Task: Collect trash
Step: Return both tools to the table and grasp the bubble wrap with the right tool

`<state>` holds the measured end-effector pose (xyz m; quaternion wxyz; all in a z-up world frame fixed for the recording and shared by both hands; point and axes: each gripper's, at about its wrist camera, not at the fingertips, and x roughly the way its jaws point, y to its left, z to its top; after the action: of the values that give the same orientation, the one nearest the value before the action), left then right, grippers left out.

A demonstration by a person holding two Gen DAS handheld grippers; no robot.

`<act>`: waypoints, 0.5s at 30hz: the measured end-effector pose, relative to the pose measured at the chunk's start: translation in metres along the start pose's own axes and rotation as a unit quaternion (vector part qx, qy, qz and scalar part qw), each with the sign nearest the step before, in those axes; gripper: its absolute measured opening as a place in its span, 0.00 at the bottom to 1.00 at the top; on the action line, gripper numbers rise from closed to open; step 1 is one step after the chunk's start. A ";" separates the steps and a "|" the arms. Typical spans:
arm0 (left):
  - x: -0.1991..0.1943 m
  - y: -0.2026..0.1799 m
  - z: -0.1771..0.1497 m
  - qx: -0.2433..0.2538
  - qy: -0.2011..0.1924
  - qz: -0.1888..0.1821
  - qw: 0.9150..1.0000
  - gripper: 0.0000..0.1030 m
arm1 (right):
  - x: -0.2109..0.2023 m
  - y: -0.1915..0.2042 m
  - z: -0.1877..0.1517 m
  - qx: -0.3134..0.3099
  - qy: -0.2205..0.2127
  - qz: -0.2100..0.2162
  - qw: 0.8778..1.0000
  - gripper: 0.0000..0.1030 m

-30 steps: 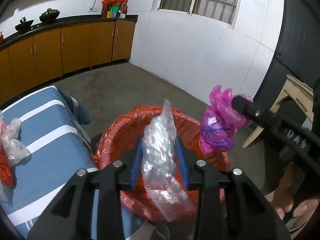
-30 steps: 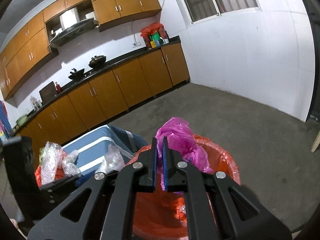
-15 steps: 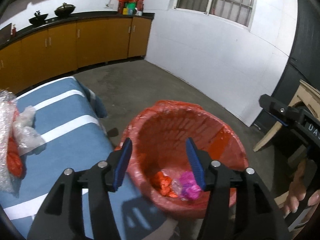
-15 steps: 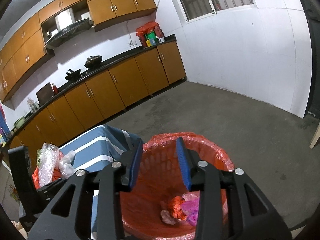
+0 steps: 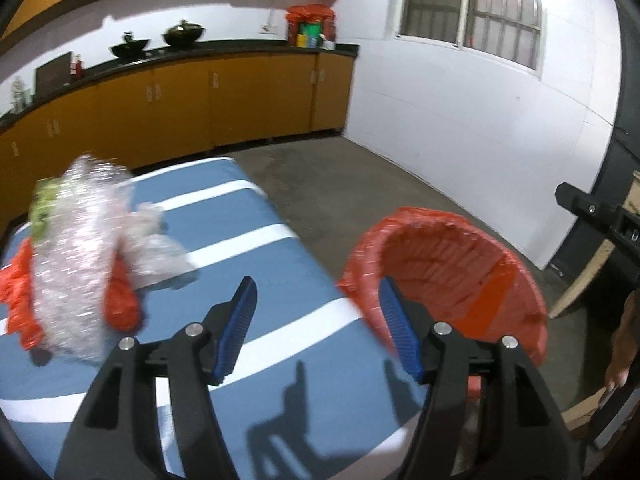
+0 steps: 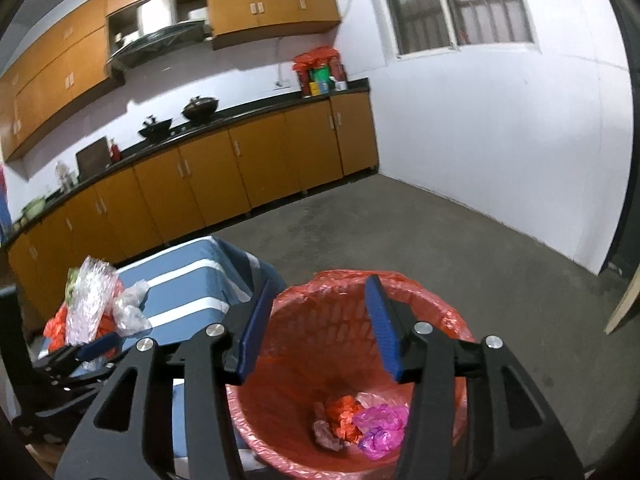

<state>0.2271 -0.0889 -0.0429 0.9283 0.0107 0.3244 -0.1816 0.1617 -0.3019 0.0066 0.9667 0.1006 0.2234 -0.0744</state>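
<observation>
**Q:** Where was everything sitting?

**Me:** Striped bench (image 5: 256,248) on my left, red-lined bin (image 6: 448,320) beside it with pink and orange scraps at the bottom. The crinkly clear wrapper pile (image 5: 80,248) lay on the bench.

**Q:** Jaws?

**Me:** Left gripper (image 5: 316,328) and right gripper (image 6: 320,320) were both opening, nothing between them. I guessed the wrapper was light, soft, slippery, so I'd pinch a bunched fold.

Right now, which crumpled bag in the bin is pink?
The pink bag, rightmost on the bin bottom; the orange bag and pale wad lie left of it.
</observation>
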 end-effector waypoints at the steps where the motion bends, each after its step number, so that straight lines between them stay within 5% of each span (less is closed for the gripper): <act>1: -0.005 0.008 -0.003 -0.004 -0.003 0.010 1.000 0.62 | 0.000 0.005 0.000 -0.006 0.000 0.002 1.000 0.52; 8: -0.039 0.072 -0.030 -0.049 -0.020 0.101 0.994 0.69 | 0.010 0.065 -0.004 -0.054 0.006 0.052 0.997 0.60; 15: -0.076 0.153 -0.053 -0.108 -0.032 0.209 0.971 0.74 | 0.030 0.143 -0.016 -0.091 0.022 0.120 0.988 0.60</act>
<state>0.1934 0.0867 -0.0536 0.9512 -0.0283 0.3026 0.0525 0.2089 -0.1632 0.0022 0.9685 0.0404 0.2368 0.0652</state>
